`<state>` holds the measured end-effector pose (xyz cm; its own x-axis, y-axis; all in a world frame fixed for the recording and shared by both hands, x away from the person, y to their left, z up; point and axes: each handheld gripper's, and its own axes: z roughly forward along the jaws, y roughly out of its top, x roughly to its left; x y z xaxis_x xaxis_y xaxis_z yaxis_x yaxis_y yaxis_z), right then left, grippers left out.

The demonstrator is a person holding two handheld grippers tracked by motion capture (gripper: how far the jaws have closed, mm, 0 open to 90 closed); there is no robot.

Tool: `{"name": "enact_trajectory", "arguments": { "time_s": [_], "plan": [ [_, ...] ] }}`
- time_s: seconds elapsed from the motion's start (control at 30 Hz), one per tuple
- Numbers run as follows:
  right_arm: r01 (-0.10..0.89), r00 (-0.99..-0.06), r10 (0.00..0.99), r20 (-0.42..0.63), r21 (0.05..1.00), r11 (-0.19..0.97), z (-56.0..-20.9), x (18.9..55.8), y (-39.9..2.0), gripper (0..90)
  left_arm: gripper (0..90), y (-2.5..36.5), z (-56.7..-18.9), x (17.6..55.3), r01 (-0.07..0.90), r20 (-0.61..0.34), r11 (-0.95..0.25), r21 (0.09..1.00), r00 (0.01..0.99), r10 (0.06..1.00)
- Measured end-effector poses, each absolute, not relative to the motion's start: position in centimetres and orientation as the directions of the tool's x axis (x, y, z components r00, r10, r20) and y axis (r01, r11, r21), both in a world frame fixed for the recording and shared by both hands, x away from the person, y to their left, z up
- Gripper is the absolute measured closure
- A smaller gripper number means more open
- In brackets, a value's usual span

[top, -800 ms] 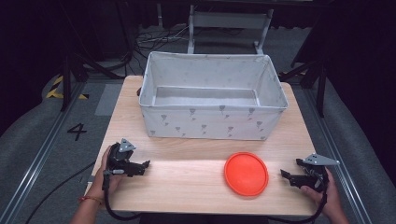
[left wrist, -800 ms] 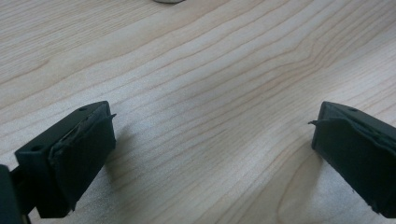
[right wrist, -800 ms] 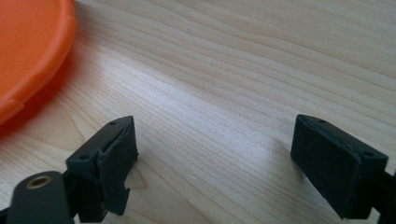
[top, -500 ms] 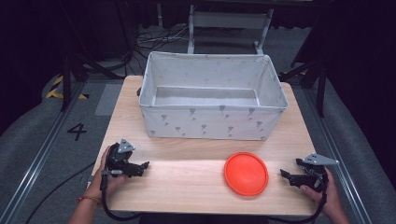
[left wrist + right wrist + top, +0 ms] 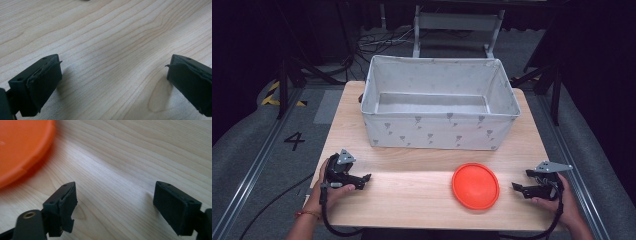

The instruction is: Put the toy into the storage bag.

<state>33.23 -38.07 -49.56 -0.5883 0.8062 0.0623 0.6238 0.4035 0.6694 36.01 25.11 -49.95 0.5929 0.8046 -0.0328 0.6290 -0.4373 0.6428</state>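
An orange disc (image 5: 475,186) lies flat on the wooden table (image 5: 412,185), right of centre near the front edge. Behind it stands a white fabric bin (image 5: 439,102) with a grey pattern, open on top and holding nothing that I can see. My left gripper (image 5: 364,180) rests low at the front left, open, with bare wood between its jaws (image 5: 112,82). My right gripper (image 5: 518,189) sits at the front right, a short way right of the disc, open over bare wood (image 5: 115,207). The disc's rim (image 5: 22,147) fills the upper left of the right gripper view.
The bin takes up the back half of the table. Bare wood runs between the two grippers along the front. Dark floor, cables and a metal frame (image 5: 457,22) lie beyond the table; a floor rail (image 5: 259,165) runs along the left.
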Motion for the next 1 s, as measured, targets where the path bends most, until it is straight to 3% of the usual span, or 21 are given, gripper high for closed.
{"name": "enact_trajectory", "arguments": {
  "time_s": [0.33,0.43,0.73,1.0],
  "plan": [
    [0.589,-0.673,0.728,0.129,0.688,0.423,-47.5,34.7,-35.5,18.0,0.1,25.1,-49.9,36.0,0.627,-0.032,-0.440,0.643,0.595,0.803],
    [0.554,-0.728,0.675,0.123,0.686,0.473,-46.7,35.6,-32.7,18.1,0.1,25.1,-49.9,36.0,0.629,-0.032,-0.440,0.641,0.595,0.803],
    [0.537,-0.789,0.607,0.098,0.591,0.602,-48.1,38.1,-28.5,22.6,0.1,25.1,-49.9,36.0,0.627,-0.030,-0.442,0.641,0.596,0.803],
    [0.520,-0.807,0.584,0.091,0.578,0.629,-48.7,37.5,-27.9,15.8,0.1,25.1,-49.9,36.0,0.628,-0.031,-0.442,0.641,0.596,0.802]
  ]
}}
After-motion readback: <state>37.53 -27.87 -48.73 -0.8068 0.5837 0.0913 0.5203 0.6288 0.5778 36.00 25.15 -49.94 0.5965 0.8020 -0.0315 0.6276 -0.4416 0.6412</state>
